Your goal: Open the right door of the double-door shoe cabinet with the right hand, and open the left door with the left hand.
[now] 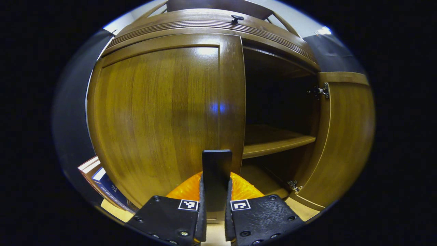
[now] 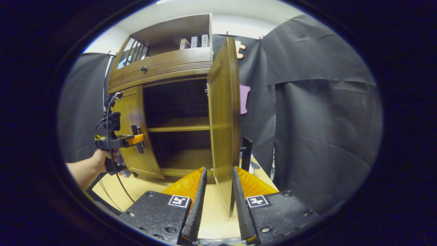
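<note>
The left gripper is clamped on the left door's black handle. The right gripper's fingers straddle the open right door's edge, seemingly not pressing it.

Brown wooden shoe cabinet: varnished, vertical grain. Closed brown wooden left door: glossy, with bright glare patches. Open brown wooden right door: same wood, satin sheen. Pale wooden inner shelf: smooth, duller than the doors. Small silvery metal hinges: shiny. Black upright door handle: matt, material unclear. Left gripper and right gripper: black finely textured plates with metal screws, translucent glossy orange plastic behind, black matt ribbed finger pads. Black cloth booth wall: matt, creased. Light tan tabletop: smooth, low sheen.
</note>
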{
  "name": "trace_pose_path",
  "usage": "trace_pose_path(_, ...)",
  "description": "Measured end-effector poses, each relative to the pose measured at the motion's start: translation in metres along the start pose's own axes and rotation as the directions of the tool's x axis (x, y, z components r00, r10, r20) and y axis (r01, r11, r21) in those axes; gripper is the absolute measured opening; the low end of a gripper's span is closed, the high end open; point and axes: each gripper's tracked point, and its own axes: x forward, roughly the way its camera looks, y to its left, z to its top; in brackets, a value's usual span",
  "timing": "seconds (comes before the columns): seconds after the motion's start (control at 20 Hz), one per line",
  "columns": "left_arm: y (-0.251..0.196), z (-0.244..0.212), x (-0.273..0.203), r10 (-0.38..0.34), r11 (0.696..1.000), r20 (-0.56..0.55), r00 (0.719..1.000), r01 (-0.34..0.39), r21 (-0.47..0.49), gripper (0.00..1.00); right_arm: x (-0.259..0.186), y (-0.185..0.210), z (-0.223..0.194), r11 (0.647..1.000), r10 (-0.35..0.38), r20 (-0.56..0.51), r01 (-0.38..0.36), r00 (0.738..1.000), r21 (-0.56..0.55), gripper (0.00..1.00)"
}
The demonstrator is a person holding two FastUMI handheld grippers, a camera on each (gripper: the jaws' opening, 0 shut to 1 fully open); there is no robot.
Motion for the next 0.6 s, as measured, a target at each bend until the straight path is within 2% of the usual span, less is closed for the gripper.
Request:
trace_pose_path(0.05, 0.0, -0.001, -0.005, 0.0, 1.0, 0.002, 1.0, 0.0, 0.002, 0.2, 0.0, 0.004, -0.001, 1.0, 0.009, -0.002, -0.009, 1.0, -0.006, 0.49)
trace_pose_path(0.3, 0.003, -0.005, -0.033, 0.016, 1.0, 0.004, 1.0, -0.016, 0.003, 0.2, 0.009, 0.027, -0.001, 0.998, 0.059, -0.004, -0.059, 0.998, -0.025, 0.49)
trace_pose_path(0.4, 0.005, -0.007, -0.044, 0.022, 1.0, 0.003, 1.0, -0.022, 0.0, 0.2, 0.01, 0.035, 0.0, 0.997, 0.075, 0.004, -0.075, 0.997, -0.037, 0.54)
trace_pose_path(0.6, 0.011, -0.009, -0.067, 0.037, 0.999, 0.003, 0.999, -0.037, -0.008, 0.2, 0.016, 0.05, -0.001, 0.994, 0.098, 0.002, -0.098, 0.995, -0.053, 0.72)
